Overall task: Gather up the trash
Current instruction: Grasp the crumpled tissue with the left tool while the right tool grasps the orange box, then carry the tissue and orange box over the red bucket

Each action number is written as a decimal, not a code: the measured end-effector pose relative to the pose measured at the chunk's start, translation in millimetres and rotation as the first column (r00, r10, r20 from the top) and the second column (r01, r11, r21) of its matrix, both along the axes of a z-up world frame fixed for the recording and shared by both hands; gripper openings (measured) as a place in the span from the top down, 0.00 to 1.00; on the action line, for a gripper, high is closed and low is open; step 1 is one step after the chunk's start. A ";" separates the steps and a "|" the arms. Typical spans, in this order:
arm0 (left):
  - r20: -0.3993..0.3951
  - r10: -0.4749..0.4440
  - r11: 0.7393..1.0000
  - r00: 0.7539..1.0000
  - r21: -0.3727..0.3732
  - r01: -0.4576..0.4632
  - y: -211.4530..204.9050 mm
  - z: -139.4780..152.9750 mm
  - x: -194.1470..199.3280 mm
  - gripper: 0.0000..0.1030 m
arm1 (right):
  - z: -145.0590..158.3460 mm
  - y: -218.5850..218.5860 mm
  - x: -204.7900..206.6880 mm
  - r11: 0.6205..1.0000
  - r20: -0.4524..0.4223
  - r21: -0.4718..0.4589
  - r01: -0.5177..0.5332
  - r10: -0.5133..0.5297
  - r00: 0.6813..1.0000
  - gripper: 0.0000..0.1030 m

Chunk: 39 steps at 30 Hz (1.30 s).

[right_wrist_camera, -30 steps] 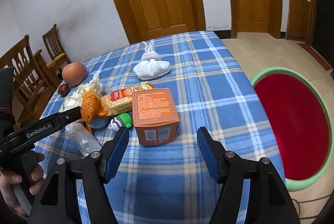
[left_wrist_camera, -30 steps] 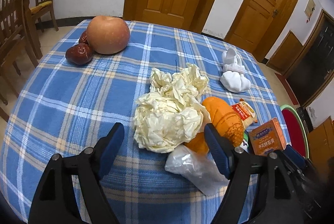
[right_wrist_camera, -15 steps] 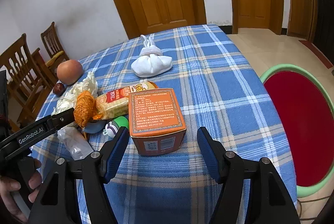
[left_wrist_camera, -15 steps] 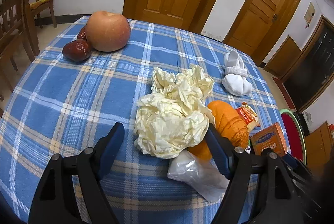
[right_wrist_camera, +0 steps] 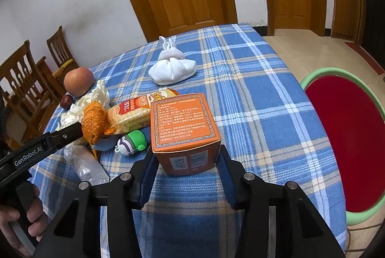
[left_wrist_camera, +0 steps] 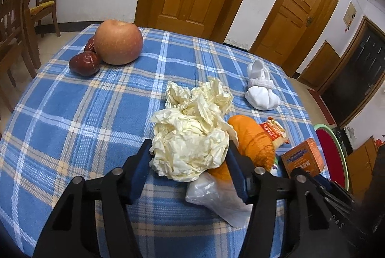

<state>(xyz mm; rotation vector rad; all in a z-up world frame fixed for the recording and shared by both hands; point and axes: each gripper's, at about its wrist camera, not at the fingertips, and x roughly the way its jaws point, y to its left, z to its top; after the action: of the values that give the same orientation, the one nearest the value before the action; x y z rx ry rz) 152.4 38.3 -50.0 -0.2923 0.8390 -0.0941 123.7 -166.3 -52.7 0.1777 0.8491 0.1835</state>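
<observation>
- Crumpled paper wad [left_wrist_camera: 190,152], cream-coloured, lies at the middle of the blue plaid tablecloth [left_wrist_camera: 79,128], between the pads of your left gripper [left_wrist_camera: 189,161].
- Your left gripper's jaws are closing: both blue pads touch the wad's sides, so it is grasping the paper.
- At 10 o'clock from the wad sits an apple [left_wrist_camera: 118,42] with two dark red fruits [left_wrist_camera: 84,63] touching it.
- At 3 o'clock, just beside the wad, lies an orange net bag [left_wrist_camera: 252,137], with a clear plastic bag [left_wrist_camera: 216,197] under the right pad.
- At 1 o'clock, well apart, a white knotted cloth bundle [left_wrist_camera: 261,94] rests on the cloth.
- Orange box [right_wrist_camera: 184,128] stands upright between the pads of your right gripper [right_wrist_camera: 187,169]. Those jaws are closing too, and the pads meet the box's near corners.
- At 9 o'clock from the box: a small green-capped toy [right_wrist_camera: 132,143] and a snack packet [right_wrist_camera: 134,111].
- At 3 o'clock, off the table, sits a red basin with a green rim [right_wrist_camera: 320,75].
</observation>
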 end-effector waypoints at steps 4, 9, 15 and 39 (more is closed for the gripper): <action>0.016 -0.003 1.000 1.000 -0.003 0.003 -0.8 7.9 -5.5 0.42 | 3.8 -3.3 -4.4 1.000 0.010 0.009 0.005 -0.005 1.000 0.52; 0.037 -0.011 1.000 0.999 -0.006 0.011 -3.5 18.5 -12.9 0.42 | 9.7 -7.4 -11.5 1.000 0.025 0.022 0.012 -0.013 1.000 0.52; 0.055 -0.028 1.000 0.998 -0.007 0.028 -8.4 29.6 -23.2 0.42 | 16.7 -12.4 -21.3 0.999 0.041 0.036 0.020 -0.022 0.999 0.52; 0.071 -0.174 0.985 0.982 0.018 0.173 -74.8 49.0 -39.2 0.42 | 39.8 -66.7 -62.9 0.988 0.089 0.085 0.125 -0.133 0.987 0.52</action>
<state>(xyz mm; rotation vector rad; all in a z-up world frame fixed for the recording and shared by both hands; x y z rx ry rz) 113.3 -36.4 -1.1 -0.2032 0.7916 -0.2611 60.8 -233.0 -12.9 0.2959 0.7339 0.1034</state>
